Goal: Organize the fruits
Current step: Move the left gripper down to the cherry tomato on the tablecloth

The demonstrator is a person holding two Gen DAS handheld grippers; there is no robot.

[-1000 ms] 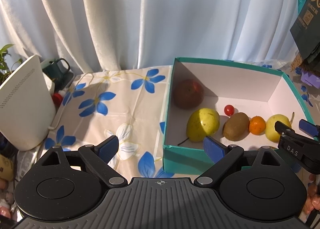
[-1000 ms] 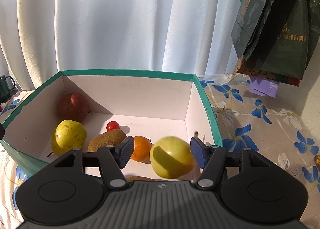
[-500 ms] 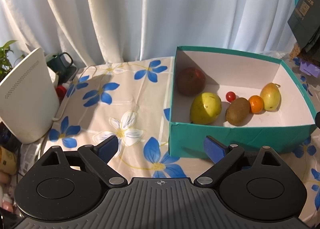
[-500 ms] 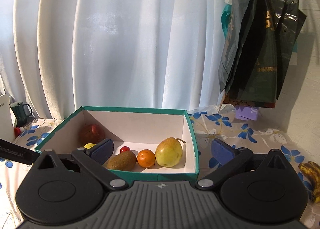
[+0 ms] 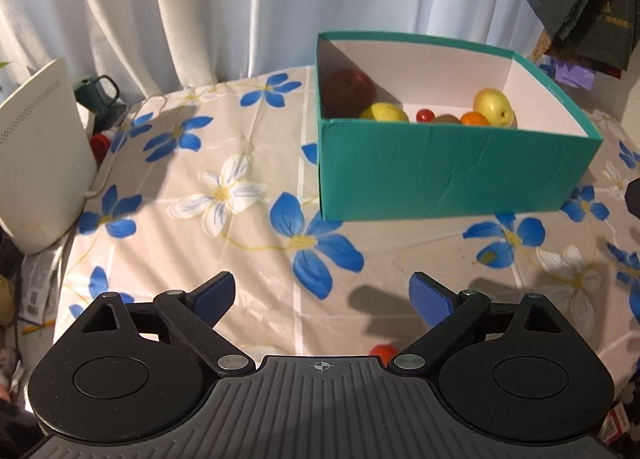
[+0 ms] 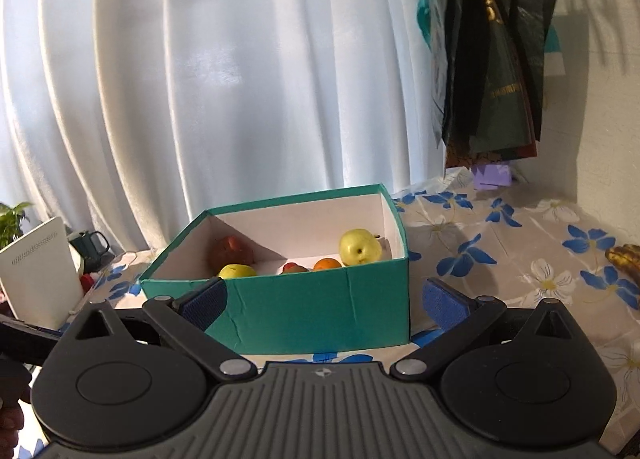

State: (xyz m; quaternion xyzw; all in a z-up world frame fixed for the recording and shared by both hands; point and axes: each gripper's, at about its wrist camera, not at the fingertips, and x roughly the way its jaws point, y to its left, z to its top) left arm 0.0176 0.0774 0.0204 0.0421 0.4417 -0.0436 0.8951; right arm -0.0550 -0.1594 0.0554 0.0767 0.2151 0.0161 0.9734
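Right gripper (image 6: 322, 301): jaws spread wide with nothing between them, having just been opening; it points slightly downward at the near wall of the teal box (image 6: 320, 307), short of touching it. Left gripper (image 5: 322, 295): jaws likewise wide apart and empty, tilted steeply down over the floral tablecloth (image 5: 240, 187), with the box well ahead and to its right. A small red fruit (image 5: 382, 351) lies on the cloth just under this gripper's body.

Inside the box, along the near wall: a dark red apple (image 5: 346, 93) in the left corner, then a yellow pear (image 5: 384, 113), a cherry tomato (image 5: 425, 115), a kiwi (image 5: 445, 119), an orange (image 5: 474, 119) and a second yellow pear (image 5: 493, 107).

A browned banana (image 6: 626, 259) lies on the cloth far right. Dark shopping bags (image 6: 496, 59) hang at the wall; their gold lettering is too small to read.
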